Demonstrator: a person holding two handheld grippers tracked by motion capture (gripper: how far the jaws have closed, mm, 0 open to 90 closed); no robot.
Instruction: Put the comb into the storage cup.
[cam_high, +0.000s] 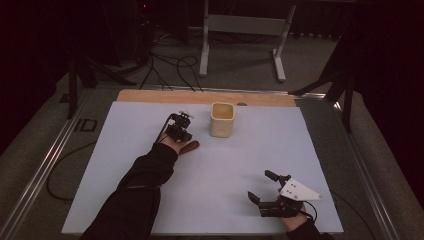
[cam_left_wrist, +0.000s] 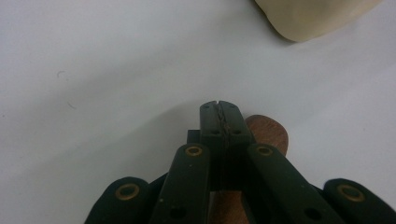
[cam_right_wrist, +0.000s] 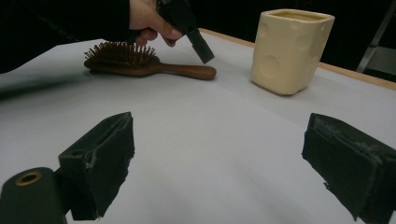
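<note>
Left gripper view: hairbrush (cam_left_wrist: 266, 133) handle lies just beneath closed jaws.

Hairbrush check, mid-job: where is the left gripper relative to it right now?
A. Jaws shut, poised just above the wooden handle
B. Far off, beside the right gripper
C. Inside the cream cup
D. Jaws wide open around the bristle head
A: in the right gripper view the left gripper points down with its jaws together just over the handle of the hairbrush, which lies flat on the table; the left gripper view shows the closed jaws over the handle end.
</note>
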